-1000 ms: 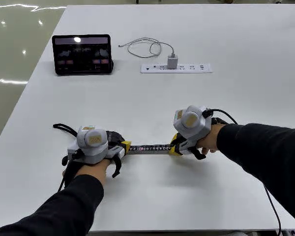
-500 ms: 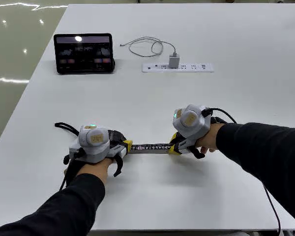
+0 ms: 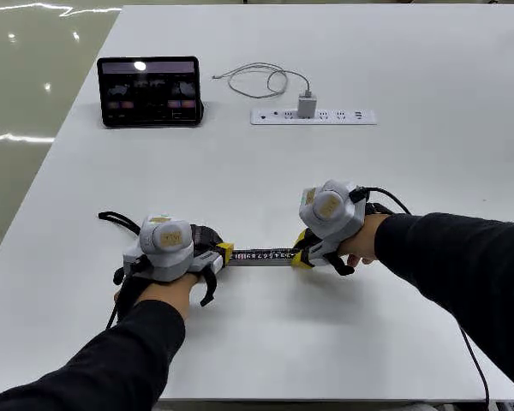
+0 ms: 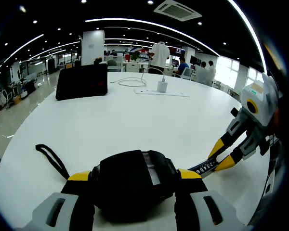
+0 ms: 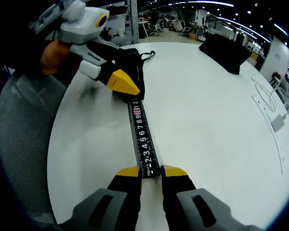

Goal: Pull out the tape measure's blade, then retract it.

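Note:
The black tape measure case (image 4: 131, 185) sits on the white table, and my left gripper (image 4: 135, 175) is shut on it, one yellow-tipped jaw on each side. In the head view the case (image 3: 204, 241) lies under that gripper (image 3: 212, 250). A short length of numbered blade (image 5: 142, 137) runs flat over the table to my right gripper (image 5: 151, 172), which is shut on the blade's end. The blade (image 3: 261, 254) spans the gap between the left gripper and the right gripper (image 3: 298, 257). A black wrist strap (image 4: 50, 156) trails from the case.
A dark tablet (image 3: 150, 90) stands at the back left. A white power strip (image 3: 313, 116) with a plugged charger and a looped white cable (image 3: 257, 83) lies behind the grippers. The table's left edge (image 3: 64, 128) borders a glossy floor. People stand far off in the left gripper view.
My right gripper has edged a little towards the case, so the exposed blade is slightly shorter. The left gripper holds still; the head camera has shifted a bit.

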### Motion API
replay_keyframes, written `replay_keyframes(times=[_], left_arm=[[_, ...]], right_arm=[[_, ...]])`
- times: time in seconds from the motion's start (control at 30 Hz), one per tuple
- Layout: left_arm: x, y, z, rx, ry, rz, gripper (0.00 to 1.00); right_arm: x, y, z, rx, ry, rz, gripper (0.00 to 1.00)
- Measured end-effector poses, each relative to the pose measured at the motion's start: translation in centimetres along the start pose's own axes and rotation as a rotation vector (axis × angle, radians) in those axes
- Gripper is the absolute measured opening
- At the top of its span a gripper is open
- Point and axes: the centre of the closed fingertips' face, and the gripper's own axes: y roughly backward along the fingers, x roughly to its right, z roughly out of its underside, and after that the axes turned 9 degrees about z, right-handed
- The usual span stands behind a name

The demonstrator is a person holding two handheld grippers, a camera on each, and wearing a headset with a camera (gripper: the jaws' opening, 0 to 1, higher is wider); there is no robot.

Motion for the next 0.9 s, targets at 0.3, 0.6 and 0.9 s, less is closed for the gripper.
replay_keyframes(times=[0.3,0.6,0.9], left_arm=[[0.01,-0.04,0.0,0.0,0.001,0.001,0.64],[0.02,-0.05,0.03,0.0,0.004,0.002,0.64],[-0.02,-0.03,0.05,-0.003,0.008,0.005,0.64]], right_arm=[[-0.16,-0.28,-0.47,0.005,-0.008,0.002,0.12],[-0.3,-0.44,-0.68,0.005,-0.001,0.003,0.12],[-0.37,-0.51,-0.88,0.005,-0.004,0.002,0.12]])
